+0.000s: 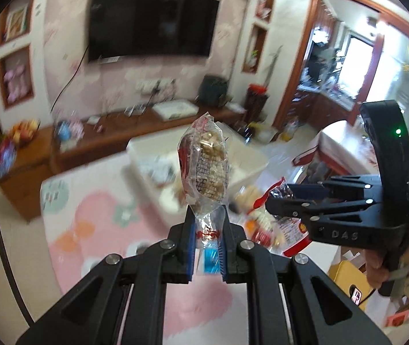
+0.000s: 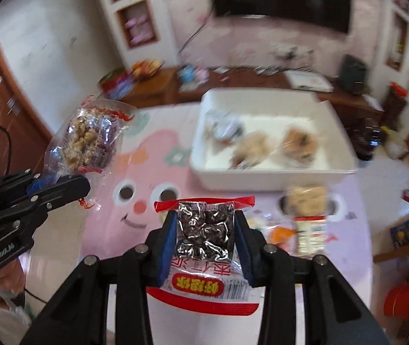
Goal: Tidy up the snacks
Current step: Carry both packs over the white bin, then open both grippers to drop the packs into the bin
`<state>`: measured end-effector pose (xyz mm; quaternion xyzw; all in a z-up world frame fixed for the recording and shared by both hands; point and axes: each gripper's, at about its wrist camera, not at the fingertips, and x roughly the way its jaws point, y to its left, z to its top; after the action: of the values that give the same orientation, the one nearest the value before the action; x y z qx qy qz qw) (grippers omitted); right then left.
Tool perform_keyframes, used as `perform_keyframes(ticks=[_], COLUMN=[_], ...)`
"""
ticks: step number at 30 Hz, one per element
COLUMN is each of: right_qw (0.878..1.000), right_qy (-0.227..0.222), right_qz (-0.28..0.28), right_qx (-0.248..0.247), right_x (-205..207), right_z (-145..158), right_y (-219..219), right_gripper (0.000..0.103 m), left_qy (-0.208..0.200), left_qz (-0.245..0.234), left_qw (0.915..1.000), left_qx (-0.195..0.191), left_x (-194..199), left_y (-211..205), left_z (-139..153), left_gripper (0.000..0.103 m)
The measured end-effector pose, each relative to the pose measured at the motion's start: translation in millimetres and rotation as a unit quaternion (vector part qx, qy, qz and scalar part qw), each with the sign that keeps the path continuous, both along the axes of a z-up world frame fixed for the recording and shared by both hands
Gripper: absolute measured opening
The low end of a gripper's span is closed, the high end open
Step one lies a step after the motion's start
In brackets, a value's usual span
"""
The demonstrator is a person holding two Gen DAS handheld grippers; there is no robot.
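My left gripper (image 1: 208,230) is shut on the crimped lower end of a clear packet of pale nut brittle (image 1: 204,166), which stands upright above the jaws. It shows again at the left of the right wrist view, where the left gripper (image 2: 69,187) holds the brittle packet (image 2: 89,141) in the air. My right gripper (image 2: 204,218) is shut on a dark, shiny snack packet with a red edge (image 2: 204,230). In the left wrist view the right gripper (image 1: 273,201) hovers at the right with that dark packet (image 1: 279,189). Both are raised above the table.
A white tray (image 2: 262,178) with several wrapped snacks stands on the pink cartoon mat (image 2: 135,172). Loose snack packets (image 2: 308,201) lie in front of the tray. A wooden TV cabinet (image 2: 233,80) runs behind. A hand (image 1: 377,267) grips the right tool.
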<state>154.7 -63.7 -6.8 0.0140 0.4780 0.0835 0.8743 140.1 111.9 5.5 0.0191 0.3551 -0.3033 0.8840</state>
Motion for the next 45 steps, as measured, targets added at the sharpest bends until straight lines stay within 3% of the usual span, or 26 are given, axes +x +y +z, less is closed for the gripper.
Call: perform_keyframes(ticks=[7, 13, 19, 23, 34, 36, 37, 40, 41, 45], right_qw=[0.991, 0.981, 0.978, 0.978, 0.984, 0.984, 0.984, 0.985, 0.985, 0.983], right_qy=[-0.062, -0.092, -0.079, -0.061, 0.001, 0.017, 0.023, 0.032, 0.033, 0.032], right_qz=[-0.119, -0.168, -0.189, -0.187, -0.164, -0.155, -0.152, -0.139, -0.138, -0.143], right_qx=[-0.03, -0.016, 0.041, 0.063, 0.07, 0.081, 0.087, 0.101, 0.102, 0.112], right_x=[6.6, 46.2, 101.0, 136.0, 204.2, 210.0, 210.4, 210.9, 210.0, 200.6], right_z=[53.0, 62.8, 41.6, 22.3, -35.9, -46.6, -51.0, -59.8, -61.6, -61.0], right_y=[-22.4, -48.2, -80.8, -95.3, -112.1, -113.8, -114.6, -116.9, -117.6, -123.4], right_gripper=[0.039, 0.039, 0.039, 0.039, 0.04, 0.04, 0.04, 0.044, 0.047, 0.05], left_qy=[-0.043, -0.042, -0.027, -0.012, 0.025, 0.033, 0.036, 0.037, 0.033, 0.026], left_qz=[-0.012, 0.013, 0.038, 0.055, 0.07, 0.072, 0.078, 0.098, 0.105, 0.11], left_qw=[0.9989, 0.9975, 0.9914, 0.9879, 0.978, 0.9759, 0.9746, 0.9721, 0.9716, 0.9696], left_qx=[0.01, 0.056, 0.122, 0.144, 0.195, 0.203, 0.207, 0.21, 0.209, 0.217], left_x=[31.0, 69.1, 112.4, 136.7, 191.3, 196.0, 196.4, 195.5, 194.1, 184.3], left_y=[-42.9, -80.1, -113.8, -127.2, -163.1, -166.8, -166.8, -162.4, -161.0, -155.6], left_z=[43.6, 46.7, 25.9, 9.6, -35.4, -41.8, -42.9, -44.1, -42.7, -38.3], left_gripper=[0.011, 0.011, 0.011, 0.011, 0.012, 0.018, 0.027, 0.076, 0.082, 0.082])
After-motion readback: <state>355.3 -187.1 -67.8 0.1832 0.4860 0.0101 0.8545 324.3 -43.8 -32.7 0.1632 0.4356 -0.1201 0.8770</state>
